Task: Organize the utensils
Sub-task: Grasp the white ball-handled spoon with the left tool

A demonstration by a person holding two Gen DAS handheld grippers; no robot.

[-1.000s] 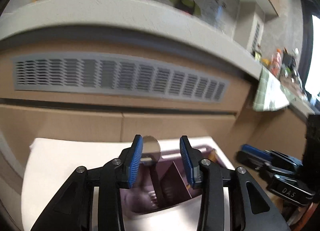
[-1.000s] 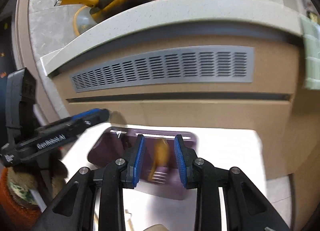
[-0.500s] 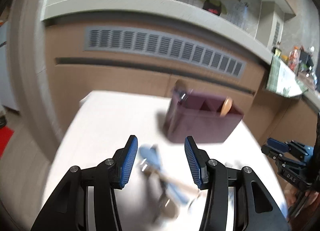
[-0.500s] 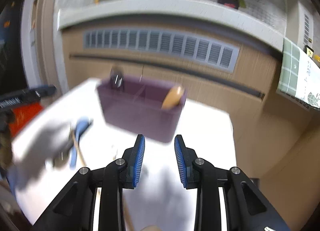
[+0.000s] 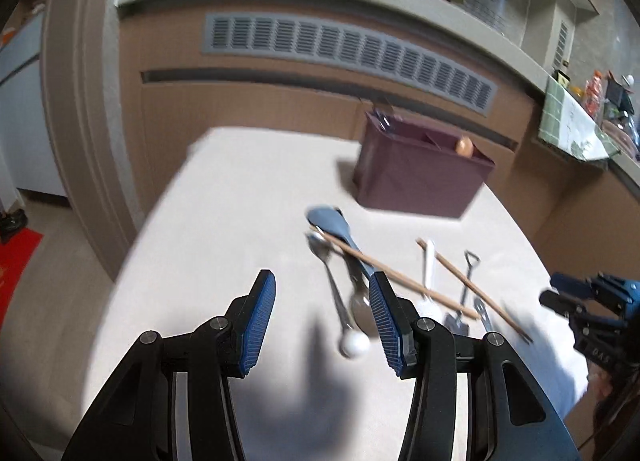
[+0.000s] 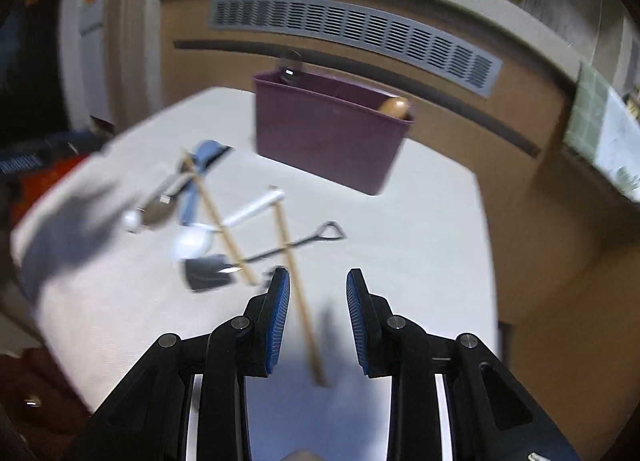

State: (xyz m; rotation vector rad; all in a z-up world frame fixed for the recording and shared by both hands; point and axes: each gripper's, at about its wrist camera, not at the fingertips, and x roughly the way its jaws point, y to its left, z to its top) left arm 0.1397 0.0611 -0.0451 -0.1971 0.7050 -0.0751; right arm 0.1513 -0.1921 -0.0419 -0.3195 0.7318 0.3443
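Hovering over a pile of loose utensils, both grippers are seen with nothing held. The left gripper (image 5: 322, 323) is spread wide, its jaws having just been opening, and between them, lower down on the table (image 5: 224, 213), lie the white ball end of a metal spoon (image 5: 338, 301) and the bowl of a second spoon; neither is touched by the pads. Such a wide stance is judged to suit a grasp across the spoon handle lying straight ahead. The right gripper (image 6: 318, 315) is open but narrower, its jaws having just been closing a little, and a wooden chopstick (image 6: 298, 285) runs lengthwise through the gap without being pinched; the narrower gap is judged fit for so thin a stick. Ahead of the left gripper and slightly to the right, a blue spatula (image 5: 332, 225) is crossed by the other chopstick (image 5: 388, 271), with a white spoon (image 5: 429, 269) and a small black shovel-shaped spoon (image 5: 460, 311) further right. Beyond the pile, well ahead of both grippers, a purple bin (image 6: 326, 135) with dividers is set, and a wooden handle end (image 6: 394, 106) and a metal piece already stand in it, sorted by kind as it seems. Most of the utensils are judged still to be sorted.
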